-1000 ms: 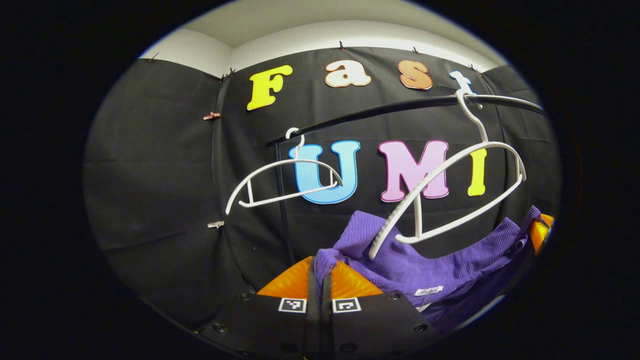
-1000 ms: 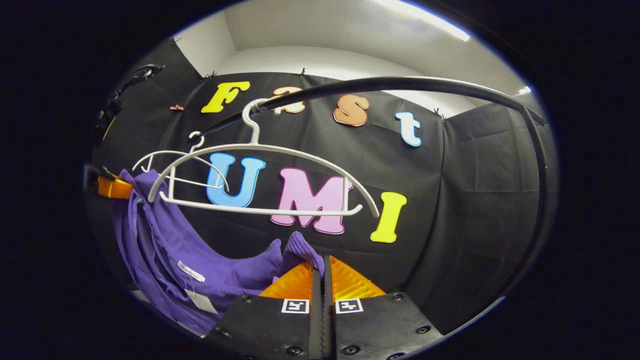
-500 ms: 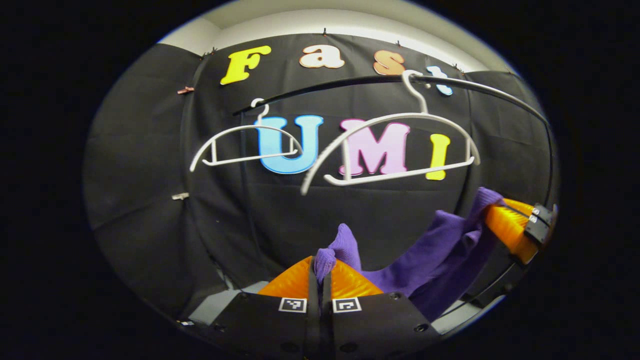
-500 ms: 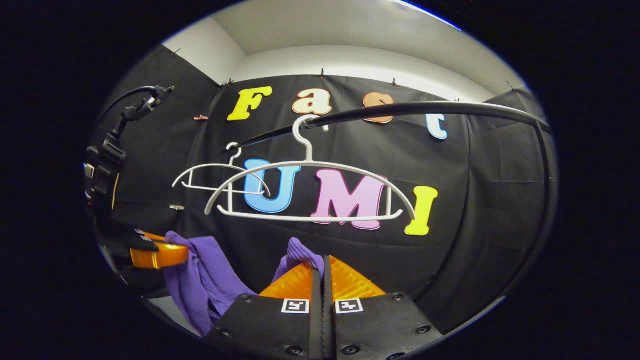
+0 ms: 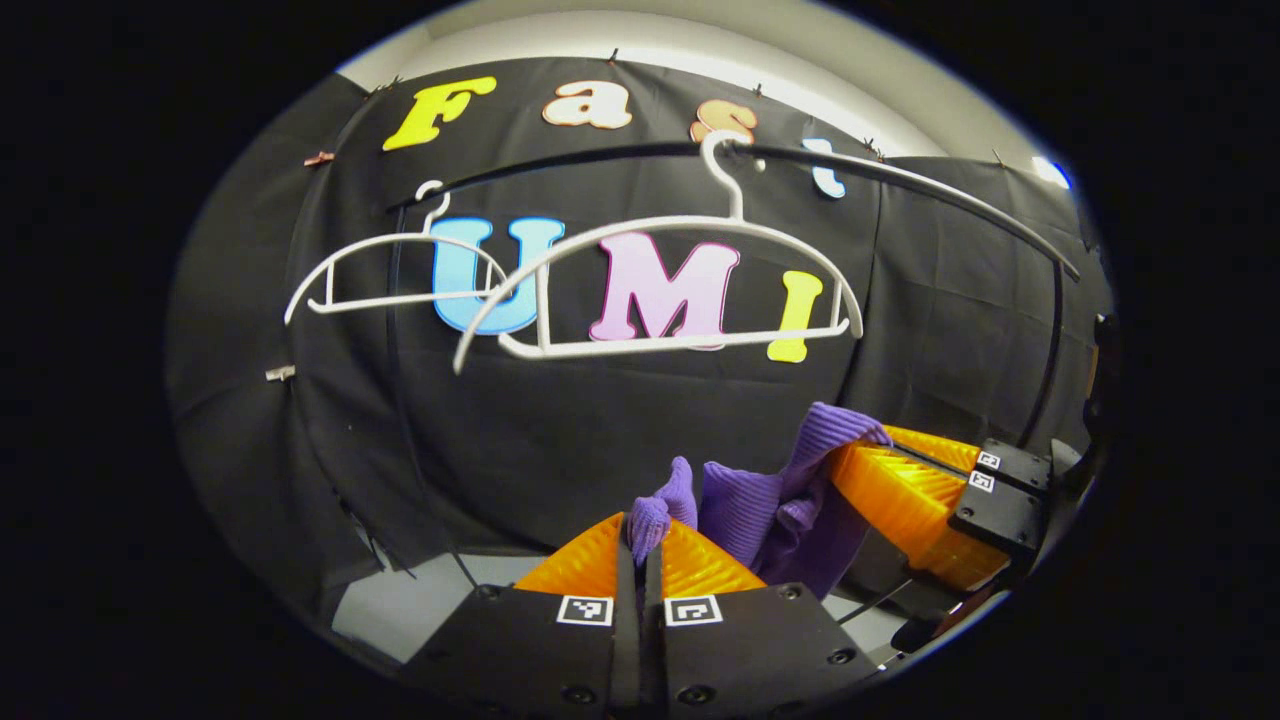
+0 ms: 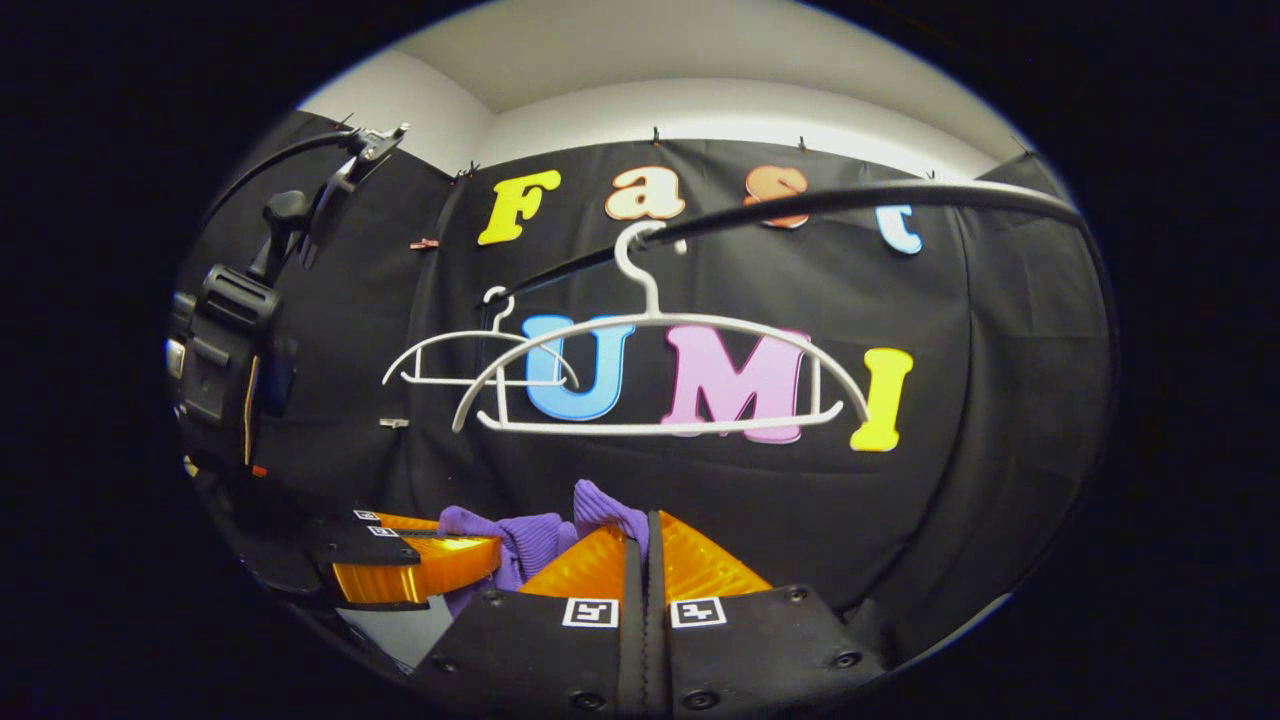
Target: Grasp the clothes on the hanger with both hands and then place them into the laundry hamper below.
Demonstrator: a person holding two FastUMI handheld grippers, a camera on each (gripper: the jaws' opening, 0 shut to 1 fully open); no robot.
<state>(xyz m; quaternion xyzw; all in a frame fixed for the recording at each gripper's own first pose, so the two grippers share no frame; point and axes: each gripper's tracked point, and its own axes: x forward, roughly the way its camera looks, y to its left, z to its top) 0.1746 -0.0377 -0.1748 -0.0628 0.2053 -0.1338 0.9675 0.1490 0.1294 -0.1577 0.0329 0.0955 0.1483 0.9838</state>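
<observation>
Holding purple garment (image 5: 760, 500) below bare white hanger (image 5: 660, 290), left gripper (image 5: 640, 545) and right gripper (image 6: 640, 545) both clamped tight on fabric; best lowered together, level, toward unseen hamper

left gripper (image 5: 641, 545): ribbed orange fingers | black body, dark screws | two black-and-white square markers; right gripper (image 6: 645, 545): same orange fingers, black body, screws, paired square markers
</observation>
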